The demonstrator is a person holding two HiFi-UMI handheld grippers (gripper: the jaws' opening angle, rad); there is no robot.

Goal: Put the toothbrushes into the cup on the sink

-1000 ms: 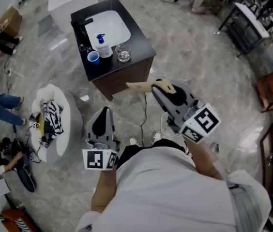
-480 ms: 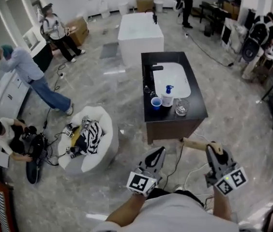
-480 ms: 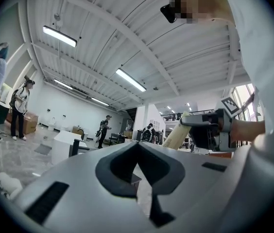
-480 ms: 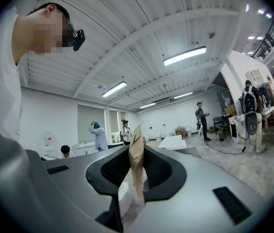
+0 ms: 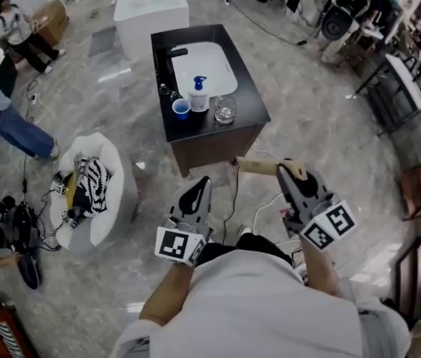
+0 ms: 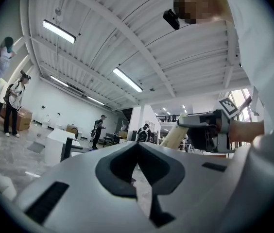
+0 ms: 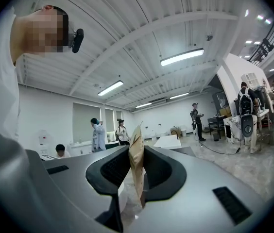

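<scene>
The black sink cabinet [image 5: 249, 103] stands a few steps ahead, with a white basin [image 5: 209, 57]. On its near edge are a blue cup [image 5: 181, 108], a soap bottle [image 5: 198, 95] and a clear glass [image 5: 225, 111]. My right gripper [image 5: 287, 168] is shut on a long tan paper packet [image 5: 258, 166], which sticks out to the left. In the right gripper view the packet [image 7: 136, 165] stands edge-on between the jaws of the right gripper [image 7: 136, 152]. My left gripper [image 5: 202, 180] is shut and empty, and in its own view the left gripper [image 6: 137, 147] has its jaws meeting. Both are held low, short of the cabinet.
A white beanbag [image 5: 110, 162] with a striped cloth [image 5: 91, 182] lies on the floor to the left. Cables [image 5: 234, 192] run across the floor before the cabinet. A white block [image 5: 151, 4] stands behind it. People stand at the far left, and desks line the right side.
The head view has swung, so the cabinet now sits upper centre. Both grippers stay low before the body, and the right one keeps the packet.
</scene>
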